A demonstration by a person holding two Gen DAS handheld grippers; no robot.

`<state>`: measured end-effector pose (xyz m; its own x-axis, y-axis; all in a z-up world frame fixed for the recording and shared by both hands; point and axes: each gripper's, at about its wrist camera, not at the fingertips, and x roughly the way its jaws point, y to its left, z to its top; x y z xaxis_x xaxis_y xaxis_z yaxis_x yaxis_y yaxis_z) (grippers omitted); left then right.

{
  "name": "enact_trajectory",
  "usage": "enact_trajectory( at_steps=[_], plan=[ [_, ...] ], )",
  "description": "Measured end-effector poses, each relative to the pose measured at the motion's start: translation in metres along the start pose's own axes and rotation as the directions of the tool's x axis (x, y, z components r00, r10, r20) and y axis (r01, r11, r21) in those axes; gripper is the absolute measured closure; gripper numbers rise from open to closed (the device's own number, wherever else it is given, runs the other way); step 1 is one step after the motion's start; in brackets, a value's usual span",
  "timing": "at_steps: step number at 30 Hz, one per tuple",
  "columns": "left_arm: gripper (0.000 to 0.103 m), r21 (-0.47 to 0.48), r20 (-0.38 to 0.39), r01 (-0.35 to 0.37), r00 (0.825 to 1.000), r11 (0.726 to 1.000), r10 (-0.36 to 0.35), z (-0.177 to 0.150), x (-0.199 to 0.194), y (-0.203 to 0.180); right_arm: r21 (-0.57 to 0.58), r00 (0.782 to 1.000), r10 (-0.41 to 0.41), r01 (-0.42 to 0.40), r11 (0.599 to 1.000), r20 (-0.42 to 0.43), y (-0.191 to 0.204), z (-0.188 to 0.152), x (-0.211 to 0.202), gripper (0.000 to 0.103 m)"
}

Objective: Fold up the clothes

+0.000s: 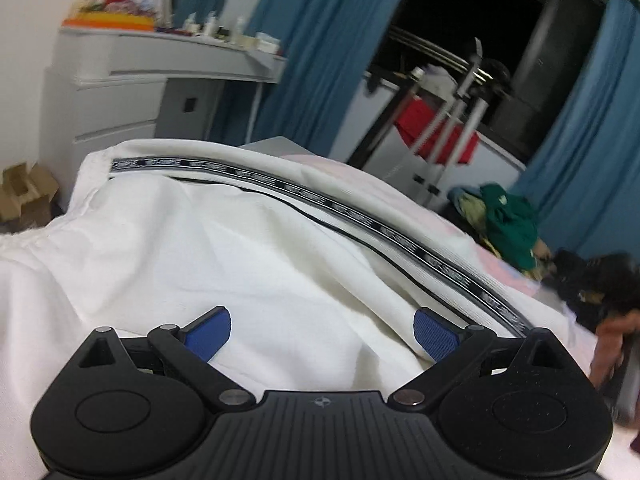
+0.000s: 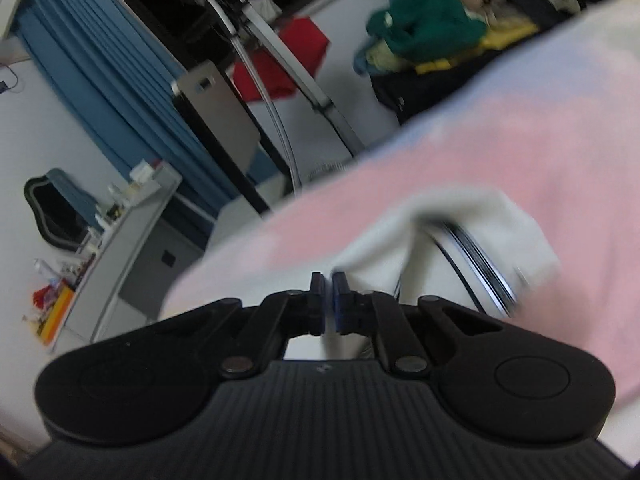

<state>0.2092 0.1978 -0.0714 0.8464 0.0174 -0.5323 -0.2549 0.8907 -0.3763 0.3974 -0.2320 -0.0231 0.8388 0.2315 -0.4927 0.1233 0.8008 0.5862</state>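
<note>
A white garment (image 1: 224,240) with a black lettered stripe (image 1: 360,212) lies spread on a pink sheet (image 1: 496,264). My left gripper (image 1: 322,332) hovers just over its middle, jaws wide open, blue pads (image 1: 210,332) apart and empty. In the right wrist view, my right gripper (image 2: 328,300) is shut, its jaws nearly touching, pinching an edge of the same white garment (image 2: 472,224), which bunches up ahead of it over the pink sheet (image 2: 520,152). The view is blurred.
A pile of green, yellow and dark clothes (image 1: 508,224) sits at the bed's far right, also in the right wrist view (image 2: 428,28). A white dresser (image 1: 132,80) with bottles, blue curtains (image 1: 320,40), a metal rack (image 1: 452,112) and a cardboard box (image 1: 24,196) stand beyond.
</note>
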Motion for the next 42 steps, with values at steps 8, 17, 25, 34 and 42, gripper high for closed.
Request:
enact_trajectory(
  at_steps=[8,17,25,34,42],
  plan=[
    [0.004,0.012,0.007,-0.004,1.0,1.0,0.004,-0.003,0.002,-0.001,-0.108,0.986,-0.167,0.166,0.98,-0.005,0.032,0.06,0.077,0.094],
    [0.004,0.028,-0.014,0.008,1.0,1.0,-0.007,-0.011,0.003,-0.005,-0.035,0.991,-0.015,0.02,0.999,0.133,-0.02,0.042,0.006,0.026],
    [0.004,0.034,-0.026,-0.004,1.0,0.999,0.005,-0.016,0.002,-0.008,0.198,0.998,-0.063,0.062,0.978,-0.003,-0.083,-0.025,-0.014,0.025],
    [0.004,0.064,-0.023,-0.025,0.999,0.998,0.027,-0.02,0.006,-0.011,0.213,0.992,-0.125,0.128,0.969,-0.027,-0.099,-0.02,-0.029,0.05],
    [0.004,0.107,-0.026,-0.032,0.999,0.994,0.035,-0.023,0.016,-0.014,0.125,0.982,-0.19,0.187,0.974,0.015,-0.09,0.018,-0.039,0.091]
  ],
)
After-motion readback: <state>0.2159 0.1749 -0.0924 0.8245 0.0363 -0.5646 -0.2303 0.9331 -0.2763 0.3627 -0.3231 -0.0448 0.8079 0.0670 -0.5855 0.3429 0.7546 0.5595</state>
